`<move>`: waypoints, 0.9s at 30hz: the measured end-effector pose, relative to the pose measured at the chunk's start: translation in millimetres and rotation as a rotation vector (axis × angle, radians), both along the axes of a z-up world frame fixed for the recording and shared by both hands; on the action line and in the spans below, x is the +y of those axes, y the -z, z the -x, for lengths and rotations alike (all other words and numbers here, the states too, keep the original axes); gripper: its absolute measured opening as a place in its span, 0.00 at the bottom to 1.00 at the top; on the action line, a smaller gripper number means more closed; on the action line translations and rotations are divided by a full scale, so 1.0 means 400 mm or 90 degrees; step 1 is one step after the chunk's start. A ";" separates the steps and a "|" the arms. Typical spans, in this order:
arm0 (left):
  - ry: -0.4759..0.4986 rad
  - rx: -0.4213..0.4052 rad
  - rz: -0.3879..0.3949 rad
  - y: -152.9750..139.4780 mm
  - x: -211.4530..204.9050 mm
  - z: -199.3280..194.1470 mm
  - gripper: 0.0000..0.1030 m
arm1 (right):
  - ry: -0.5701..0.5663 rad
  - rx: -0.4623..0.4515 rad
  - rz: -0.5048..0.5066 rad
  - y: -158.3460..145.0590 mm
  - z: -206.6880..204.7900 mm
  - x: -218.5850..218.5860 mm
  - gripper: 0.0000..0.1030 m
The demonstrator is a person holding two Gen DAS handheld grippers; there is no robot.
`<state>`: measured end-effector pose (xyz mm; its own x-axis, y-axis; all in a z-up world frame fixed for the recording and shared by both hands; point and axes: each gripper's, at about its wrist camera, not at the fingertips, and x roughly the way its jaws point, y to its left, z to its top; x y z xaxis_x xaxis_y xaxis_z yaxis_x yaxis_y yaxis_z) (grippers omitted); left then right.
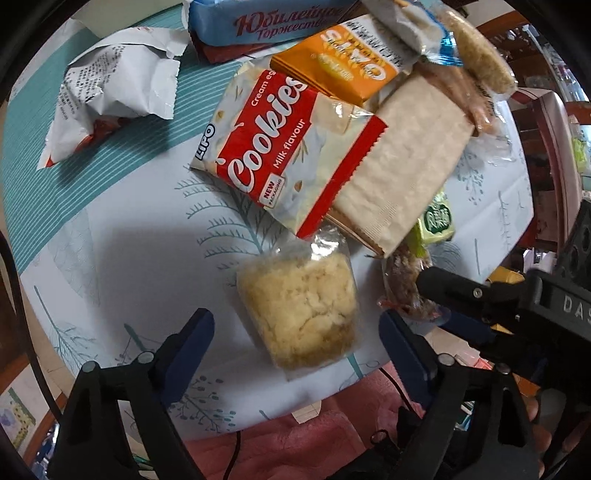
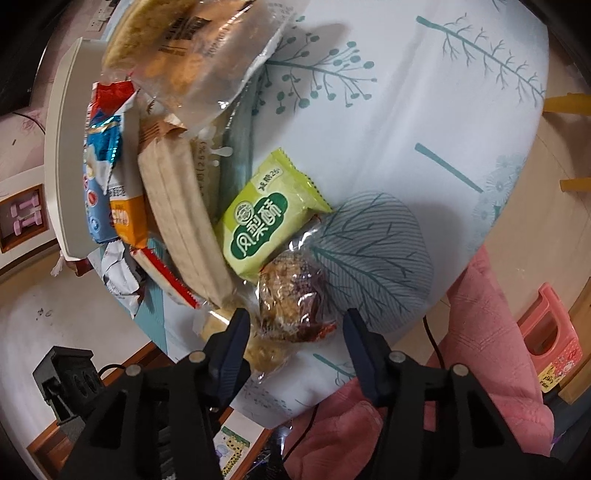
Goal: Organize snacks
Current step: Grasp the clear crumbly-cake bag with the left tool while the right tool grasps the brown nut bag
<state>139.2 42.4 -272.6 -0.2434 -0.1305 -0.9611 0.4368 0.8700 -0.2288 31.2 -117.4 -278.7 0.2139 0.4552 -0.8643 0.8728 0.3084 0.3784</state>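
A crumbly yellow pastry (image 1: pixel 299 310) in clear wrap lies on the tree-print tablecloth (image 1: pixel 129 258). My left gripper (image 1: pixel 295 332) stands open around it, a blue pad on each side with a gap to the wrap. Just to the right lies a brown nut cake (image 2: pixel 291 295) in clear wrap. My right gripper (image 2: pixel 297 328) straddles the nut cake, open, its pads close to the wrap but apart from it. The right gripper (image 1: pixel 439 306) also shows in the left wrist view over the nut cake (image 1: pixel 402 284). The yellow pastry (image 2: pixel 258 354) peeks out beside the right gripper's left finger.
A heap of snack packs lies beyond: red Cookies pack (image 1: pixel 291 147), beige pack (image 1: pixel 406 158), orange oats pack (image 1: pixel 343 66), blue pack (image 1: pixel 266 22), green pack (image 2: pixel 266 214), crumpled white wrapper (image 1: pixel 110 88). The table's edge and a pink cloth (image 2: pixel 491 332) are close below.
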 end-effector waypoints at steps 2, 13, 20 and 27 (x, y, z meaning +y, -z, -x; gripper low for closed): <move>-0.003 0.005 -0.002 0.008 -0.004 -0.003 0.85 | -0.001 0.003 -0.001 0.005 0.000 -0.004 0.48; -0.016 0.041 -0.013 0.060 -0.029 -0.022 0.63 | -0.034 0.023 -0.010 0.026 -0.017 0.001 0.42; -0.023 0.049 -0.016 0.065 -0.032 -0.035 0.59 | -0.051 0.024 -0.025 0.035 -0.028 0.000 0.40; -0.034 0.046 -0.031 0.039 -0.018 -0.022 0.58 | -0.056 0.017 -0.060 0.043 -0.028 -0.003 0.35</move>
